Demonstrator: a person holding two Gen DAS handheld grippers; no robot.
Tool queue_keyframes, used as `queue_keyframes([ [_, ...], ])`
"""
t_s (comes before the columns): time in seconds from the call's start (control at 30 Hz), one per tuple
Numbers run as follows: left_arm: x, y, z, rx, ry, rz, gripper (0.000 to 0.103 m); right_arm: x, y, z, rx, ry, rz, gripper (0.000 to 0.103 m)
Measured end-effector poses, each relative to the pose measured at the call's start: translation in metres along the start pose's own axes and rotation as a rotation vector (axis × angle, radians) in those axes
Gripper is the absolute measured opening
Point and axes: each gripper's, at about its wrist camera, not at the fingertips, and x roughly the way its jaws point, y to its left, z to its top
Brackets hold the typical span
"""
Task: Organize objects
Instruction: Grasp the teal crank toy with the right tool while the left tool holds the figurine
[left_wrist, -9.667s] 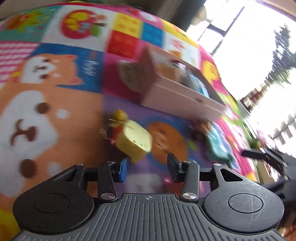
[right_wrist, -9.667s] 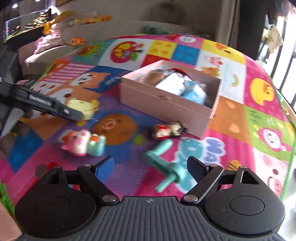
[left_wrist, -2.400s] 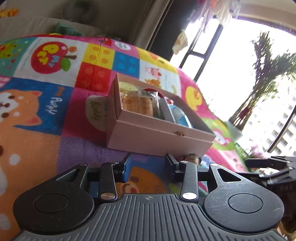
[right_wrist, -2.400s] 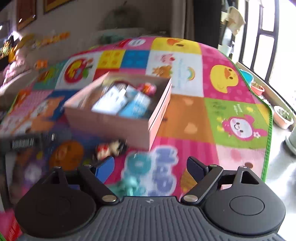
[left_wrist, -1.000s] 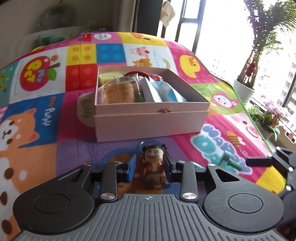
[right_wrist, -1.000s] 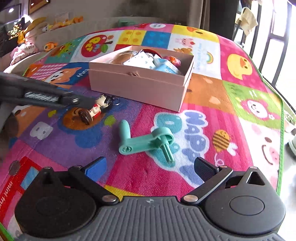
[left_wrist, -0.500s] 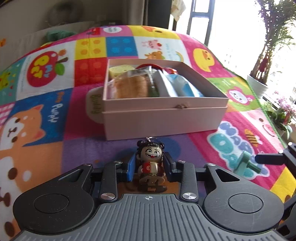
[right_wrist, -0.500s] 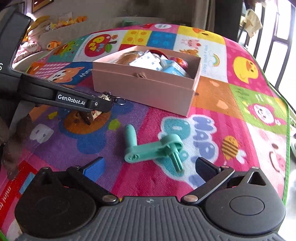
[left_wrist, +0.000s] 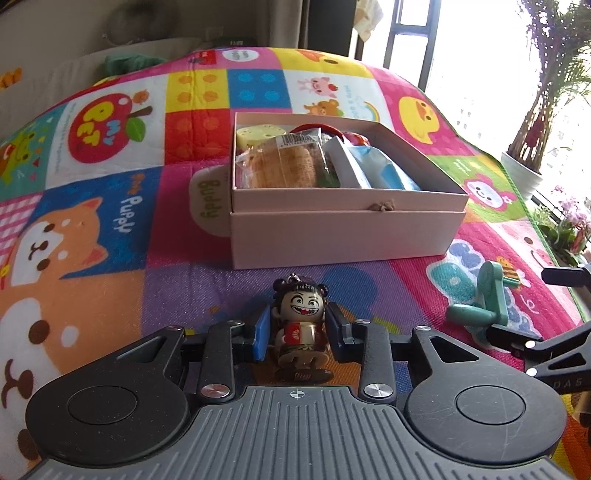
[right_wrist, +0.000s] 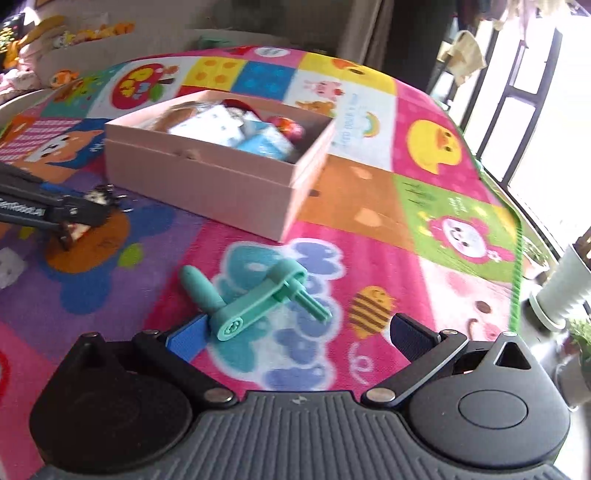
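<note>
My left gripper is shut on a small doll keychain with black hair and a red top, held upright just above the play mat in front of the pink box. The box holds a wrapped bread, a yellow toy and blue-white packets. A teal plastic crank toy lies on the mat; my right gripper is open wide just behind it, the left pad close to its round end. The left gripper also shows in the right wrist view.
The colourful play mat covers the floor. A sofa with toys stands at the back. Potted plants and a window frame stand beyond the mat's right edge. The right gripper's fingers reach in at the right of the left wrist view.
My left gripper closed on the doll and lifted it upright. My right gripper moved forward and right, close up to the teal crank toy.
</note>
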Motion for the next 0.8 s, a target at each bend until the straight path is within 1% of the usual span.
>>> queue_keyframes([
  [0.07,0.001,0.000,0.000,-0.002,0.000,-0.001,0.036,0.001,-0.006,-0.001,0.030,0.013,0.016,0.103],
  [0.17,0.000,0.000,0.000,-0.002,0.000,-0.001,0.036,0.000,-0.006,-0.002,0.065,0.026,0.067,0.103],
  [0.23,0.000,0.000,0.000,-0.002,0.000,-0.002,0.036,-0.003,-0.002,-0.001,0.078,0.017,0.110,0.103],
  [0.3,0.000,0.000,0.000,-0.004,0.001,-0.002,0.036,-0.005,0.003,0.002,0.073,0.002,0.134,0.103],
  [0.4,0.000,0.000,0.000,-0.010,0.000,-0.003,0.036,-0.004,0.010,0.008,0.063,-0.015,0.132,0.103],
  [0.5,0.000,0.000,0.001,-0.012,0.001,-0.003,0.036,0.003,0.014,0.015,0.082,-0.020,0.129,0.103],
  [0.57,0.001,0.001,0.001,-0.017,0.002,-0.004,0.036,0.005,0.014,0.020,0.129,-0.023,0.121,0.103],
  [0.7,0.000,0.003,0.000,-0.025,0.001,-0.009,0.036,-0.005,0.001,0.021,0.268,-0.075,0.125,0.102],
  [0.8,0.000,0.002,0.001,-0.029,0.002,-0.009,0.036,-0.007,-0.010,0.018,0.323,-0.076,0.092,0.089],
])
